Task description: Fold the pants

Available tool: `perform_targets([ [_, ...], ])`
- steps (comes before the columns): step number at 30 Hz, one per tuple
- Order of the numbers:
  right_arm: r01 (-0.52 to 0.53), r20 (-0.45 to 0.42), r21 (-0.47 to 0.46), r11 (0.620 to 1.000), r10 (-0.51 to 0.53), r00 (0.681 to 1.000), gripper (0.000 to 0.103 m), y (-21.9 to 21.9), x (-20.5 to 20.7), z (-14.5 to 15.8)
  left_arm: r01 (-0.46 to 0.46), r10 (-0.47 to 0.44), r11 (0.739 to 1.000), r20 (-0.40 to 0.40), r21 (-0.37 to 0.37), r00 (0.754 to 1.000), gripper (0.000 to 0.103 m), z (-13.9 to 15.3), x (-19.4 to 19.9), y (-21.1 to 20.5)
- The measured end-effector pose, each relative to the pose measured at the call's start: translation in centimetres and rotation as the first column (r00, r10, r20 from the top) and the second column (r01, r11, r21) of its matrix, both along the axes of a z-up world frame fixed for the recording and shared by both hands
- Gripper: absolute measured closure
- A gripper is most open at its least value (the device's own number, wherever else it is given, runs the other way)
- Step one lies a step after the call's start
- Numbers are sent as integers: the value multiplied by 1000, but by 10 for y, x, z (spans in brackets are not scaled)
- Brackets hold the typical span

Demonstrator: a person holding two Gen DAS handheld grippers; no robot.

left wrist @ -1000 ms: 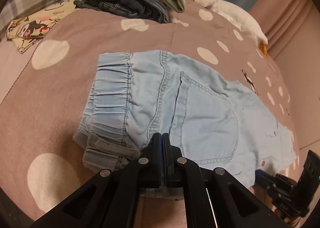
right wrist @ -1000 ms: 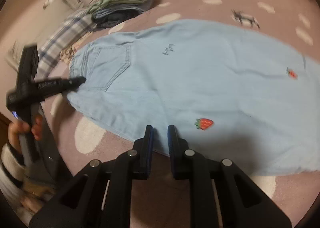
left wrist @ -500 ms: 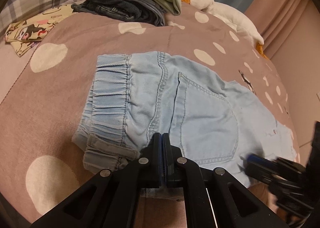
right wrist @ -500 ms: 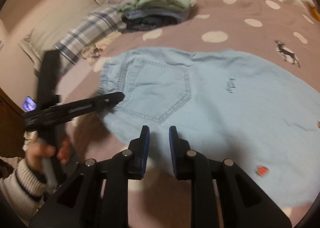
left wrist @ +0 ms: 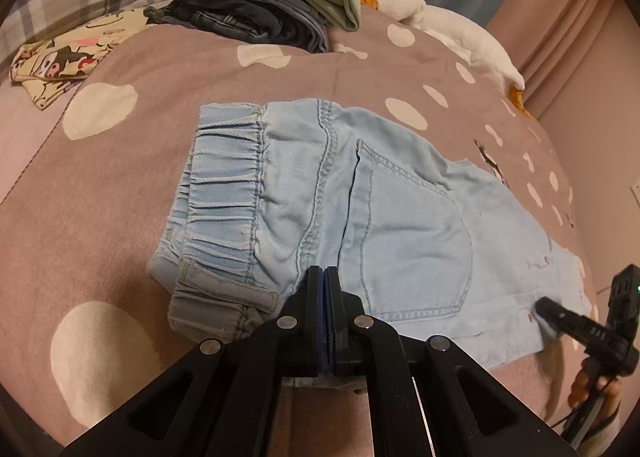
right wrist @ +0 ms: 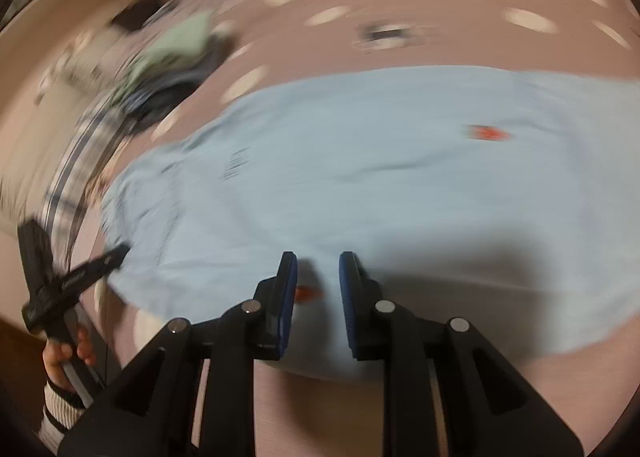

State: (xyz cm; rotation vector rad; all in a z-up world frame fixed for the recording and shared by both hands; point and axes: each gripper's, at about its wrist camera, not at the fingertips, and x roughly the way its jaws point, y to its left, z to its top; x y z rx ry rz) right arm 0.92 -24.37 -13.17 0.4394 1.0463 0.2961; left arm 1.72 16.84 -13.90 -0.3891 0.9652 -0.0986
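Room: soft pink bedroom, everything laid out on a bed (left wrist: 280, 73) under a mauve cover with pale spots.
Pants: light blue denim pants (left wrist: 400, 225) lie flat across the bed, back pocket up, elastic waistband bunched at one end, legs running away from it.
Beyond the pants: a stack of folded clothes (left wrist: 264, 5) sits past the waistband, well apart from it; a white plush goose (left wrist: 448, 33) lies farther off along the bed's far edge.
Left gripper (left wrist: 325, 277): jaws pressed fully together, tips down on the near edge of the pants by the waistband; whether any cloth is pinched between them I can't tell.
Right gripper (right wrist: 318, 273): jaws parted a little with a clear gap, nothing between them, hovering over the near hem of the leg beside a small red strawberry patch (right wrist: 306, 292).
Handling: I'd judge this soft and floppy, light but with some denim weight, no risk of damage. It should drape and crease wherever it's lifted, so take it at the firm spots, waistband seam and leg hem, and carry both ends evenly.
Left view alone: crisp stitching, pocket and belt loop, plus the other gripper far down the leg.
Right view alone: badly smeared, yet it shows the full spread of the leg, a second strawberry, and a hand (right wrist: 66, 357) in a striped cuff.
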Motion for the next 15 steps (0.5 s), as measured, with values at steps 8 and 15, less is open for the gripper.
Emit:
perform_targets([
  [8, 288, 18, -124, 950, -288, 957, 82, -115, -24, 3, -11, 12, 994, -12, 107, 1000, 98, 18, -2, -20],
  [15, 442, 51, -87, 893, -439, 897, 79, -180, -51, 12, 60, -69, 986, 51, 158, 996, 65, 48, -2, -65],
])
